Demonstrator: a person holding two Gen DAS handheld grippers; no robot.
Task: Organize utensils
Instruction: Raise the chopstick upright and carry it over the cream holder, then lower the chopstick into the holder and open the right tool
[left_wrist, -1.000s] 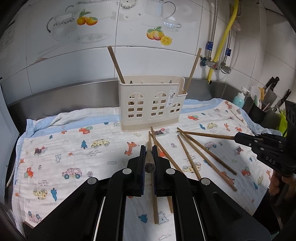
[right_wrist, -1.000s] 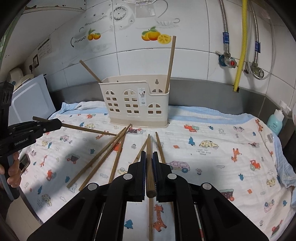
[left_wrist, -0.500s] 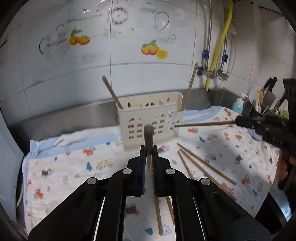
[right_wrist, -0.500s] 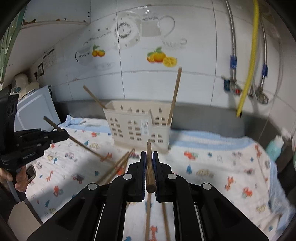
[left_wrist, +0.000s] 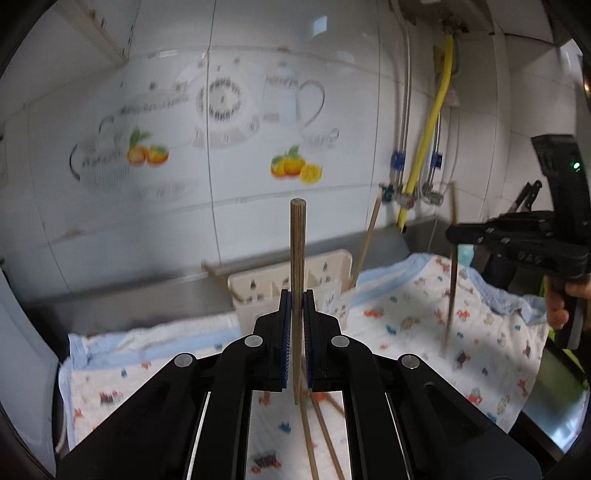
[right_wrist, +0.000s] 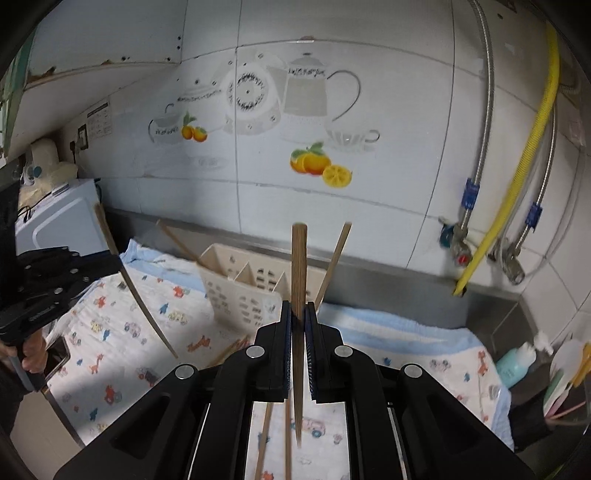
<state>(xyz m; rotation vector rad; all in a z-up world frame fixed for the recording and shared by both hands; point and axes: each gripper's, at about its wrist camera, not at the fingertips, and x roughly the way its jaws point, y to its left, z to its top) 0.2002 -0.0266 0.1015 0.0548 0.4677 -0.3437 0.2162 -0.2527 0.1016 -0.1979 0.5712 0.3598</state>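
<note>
My left gripper (left_wrist: 297, 308) is shut on a wooden chopstick (left_wrist: 297, 251) that stands upright, raised above the printed cloth (left_wrist: 406, 332). The beige utensil holder (left_wrist: 258, 284) sits just beyond it, with a chopstick (left_wrist: 365, 240) leaning out of it. My right gripper (right_wrist: 298, 314) is shut on another upright chopstick (right_wrist: 298, 266), in front of the holder (right_wrist: 236, 291). Each gripper shows in the other view: the right gripper (left_wrist: 517, 247) with its chopstick hanging down, and the left gripper (right_wrist: 55, 284) with its chopstick slanting. Several loose chopsticks (right_wrist: 264, 435) lie on the cloth.
A tiled wall with a yellow hose (right_wrist: 517, 184), steel hoses and valves (right_wrist: 458, 254) rises behind the steel counter. A teal bottle (right_wrist: 515, 363) stands at the right end, knives (left_wrist: 524, 195) hang further right. A white appliance (right_wrist: 55, 221) stands at the left.
Both grippers have risen off the cloth, each lifting its chopstick. The chopsticks swung from lying flat to nearly upright. The holder now sits lower in both views.
</note>
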